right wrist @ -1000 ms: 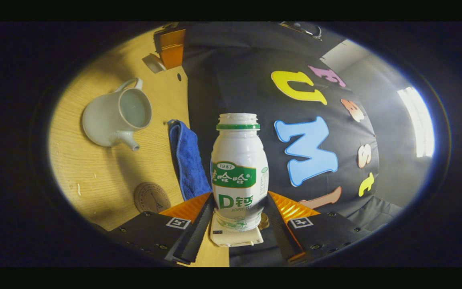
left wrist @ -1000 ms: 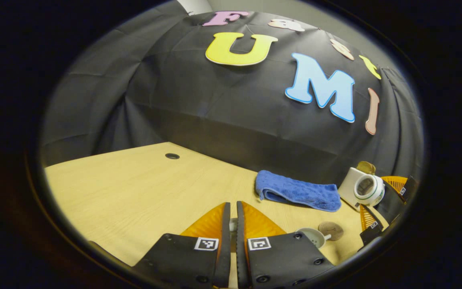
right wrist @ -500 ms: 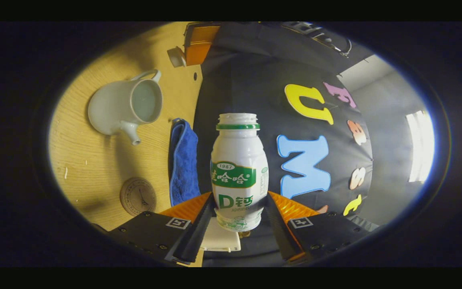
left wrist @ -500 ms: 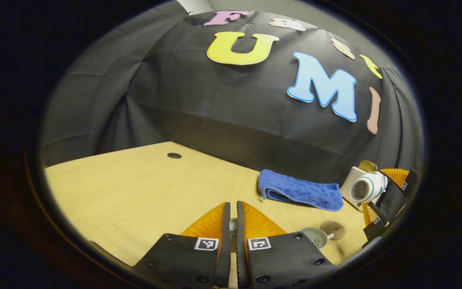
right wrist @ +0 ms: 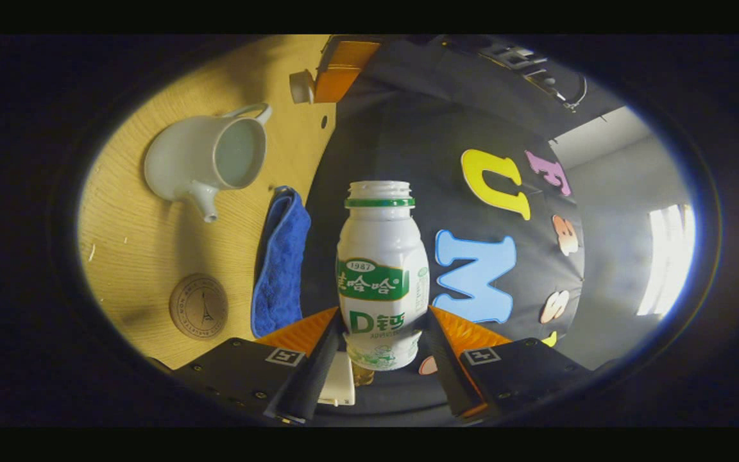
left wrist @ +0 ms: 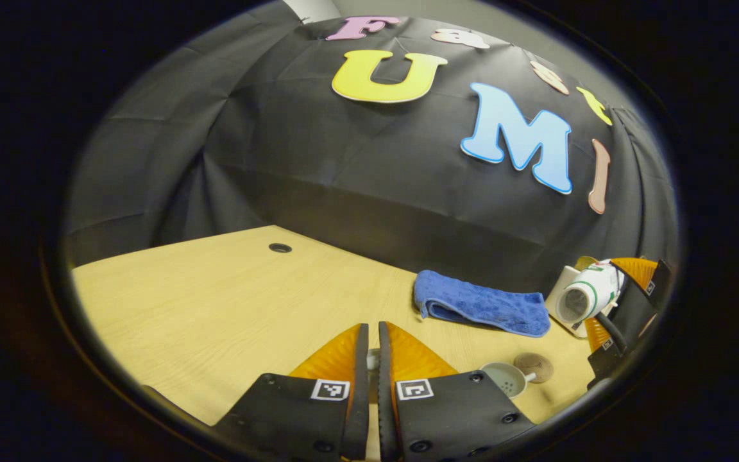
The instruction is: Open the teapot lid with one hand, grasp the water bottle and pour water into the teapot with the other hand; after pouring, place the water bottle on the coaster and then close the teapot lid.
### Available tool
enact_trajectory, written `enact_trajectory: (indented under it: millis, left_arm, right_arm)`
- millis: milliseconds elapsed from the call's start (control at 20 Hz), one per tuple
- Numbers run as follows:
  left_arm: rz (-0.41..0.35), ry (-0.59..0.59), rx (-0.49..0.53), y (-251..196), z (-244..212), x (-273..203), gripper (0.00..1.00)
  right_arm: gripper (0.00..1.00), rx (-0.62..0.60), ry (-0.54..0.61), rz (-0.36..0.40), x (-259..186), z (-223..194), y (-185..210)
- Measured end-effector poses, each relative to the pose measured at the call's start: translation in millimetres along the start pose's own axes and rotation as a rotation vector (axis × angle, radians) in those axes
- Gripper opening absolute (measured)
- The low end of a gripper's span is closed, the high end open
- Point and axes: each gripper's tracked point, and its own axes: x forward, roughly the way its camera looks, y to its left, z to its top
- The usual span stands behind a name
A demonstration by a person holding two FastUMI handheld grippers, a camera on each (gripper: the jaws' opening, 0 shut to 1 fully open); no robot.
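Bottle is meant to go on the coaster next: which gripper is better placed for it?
Right. The right gripper is shut on the bottle, with the coaster bare nearby; the left gripper is closed on the lid.

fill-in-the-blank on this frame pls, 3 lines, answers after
1. The right gripper is shut on the ____.
2. The teapot stands with its lid ____.
3. The towel lying between the teapot and the wall is ____ in colour.

Missing words: bottle; off; blue
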Motion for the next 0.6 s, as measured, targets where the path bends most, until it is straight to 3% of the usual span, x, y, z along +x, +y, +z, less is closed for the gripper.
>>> enact_trajectory:
  millis: [350, 400, 600]
  left_arm:
    - [-0.003, 0.007, -0.001, -2, -2, 2, 0.13]
    - [-0.001, 0.007, -0.001, -1, -1, 2, 0.17]
    - [0.001, 0.010, -0.006, 0, -2, 2, 0.17]
  right_arm:
    - [0.75, -0.041, -0.007, -0.019, 1, 0, -5]
    - [0.75, -0.048, -0.008, -0.022, 1, 0, -6]
    - [0.75, -0.076, -0.012, -0.034, 5, -3, -14]
